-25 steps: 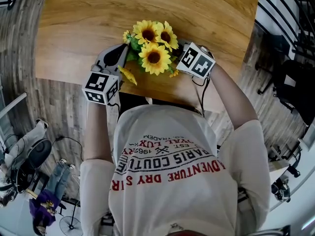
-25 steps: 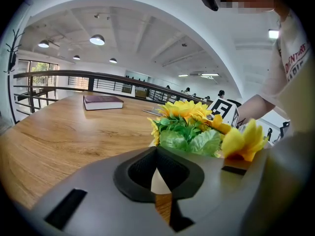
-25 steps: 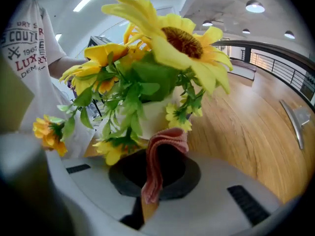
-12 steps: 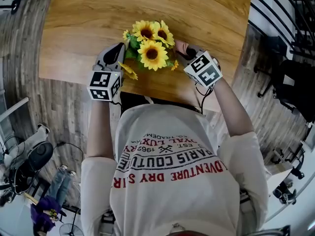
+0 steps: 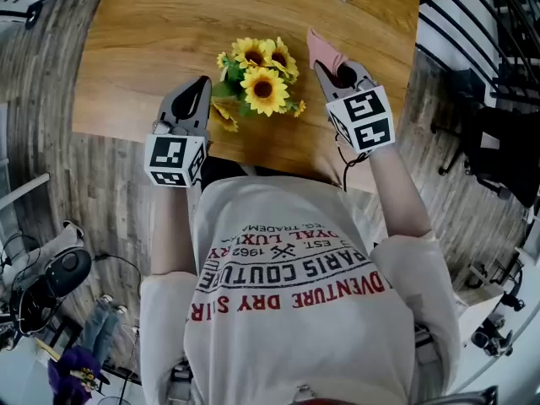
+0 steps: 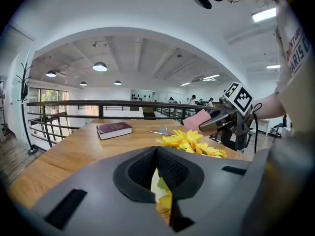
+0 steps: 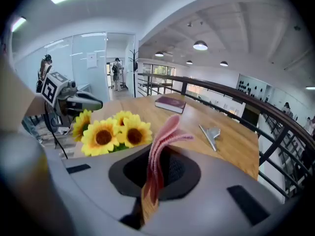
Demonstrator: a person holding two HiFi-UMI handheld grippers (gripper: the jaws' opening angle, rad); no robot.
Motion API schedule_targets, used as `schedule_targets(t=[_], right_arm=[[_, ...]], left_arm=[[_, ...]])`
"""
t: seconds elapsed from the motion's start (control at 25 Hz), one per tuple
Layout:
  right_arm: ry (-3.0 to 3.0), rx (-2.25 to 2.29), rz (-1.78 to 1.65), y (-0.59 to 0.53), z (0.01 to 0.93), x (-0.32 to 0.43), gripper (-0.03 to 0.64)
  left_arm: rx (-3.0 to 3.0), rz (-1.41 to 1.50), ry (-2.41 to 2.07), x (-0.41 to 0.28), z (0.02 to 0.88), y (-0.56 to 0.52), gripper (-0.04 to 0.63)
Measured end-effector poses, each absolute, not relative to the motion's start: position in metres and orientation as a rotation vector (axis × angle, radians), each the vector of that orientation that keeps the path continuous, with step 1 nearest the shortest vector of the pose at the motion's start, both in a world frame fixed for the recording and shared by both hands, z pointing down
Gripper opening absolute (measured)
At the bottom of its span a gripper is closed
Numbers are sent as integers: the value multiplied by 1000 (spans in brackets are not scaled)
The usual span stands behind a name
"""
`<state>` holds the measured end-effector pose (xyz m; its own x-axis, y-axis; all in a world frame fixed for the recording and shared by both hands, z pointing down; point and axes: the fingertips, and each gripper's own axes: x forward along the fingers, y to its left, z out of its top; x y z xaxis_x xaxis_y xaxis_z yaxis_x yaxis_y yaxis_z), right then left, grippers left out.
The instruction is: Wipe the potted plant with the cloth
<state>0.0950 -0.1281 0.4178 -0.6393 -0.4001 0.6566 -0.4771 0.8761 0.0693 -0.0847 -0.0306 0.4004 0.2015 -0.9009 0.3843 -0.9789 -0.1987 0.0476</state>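
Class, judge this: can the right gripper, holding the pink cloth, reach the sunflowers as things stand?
Probably yes: the right gripper, shut on the pink cloth, sits beside the sunflowers with nothing between them.

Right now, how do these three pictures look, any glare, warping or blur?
Head view: even light, sharp, but the fisheye bows the edges of the table. Left gripper view: dark round corners, ceiling lamp bright. Right gripper view: the pink cloth close to the lens looks soft; sunflowers crisp.
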Motion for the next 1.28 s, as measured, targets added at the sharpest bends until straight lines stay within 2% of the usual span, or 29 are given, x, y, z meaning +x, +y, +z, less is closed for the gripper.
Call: schedule_targets(t=[0.4, 0.76, 1.0, 1.28], right_arm=[[-2401, 781, 154, -103, 361, 5, 34], [-2331, 916, 327, -58, 367, -100, 34], [-2247, 962, 471, -12, 405, -156, 34], [-2076, 1198, 578, -15, 471, -148, 34]], left_arm=[[2420, 357, -1622, -128, 370, -44, 15], [2611, 374, -1346, -202, 358, -53, 15], [2622, 388, -1229, -230, 372, -38, 15], [2604, 428, -1132, -245, 403, -26, 15]])
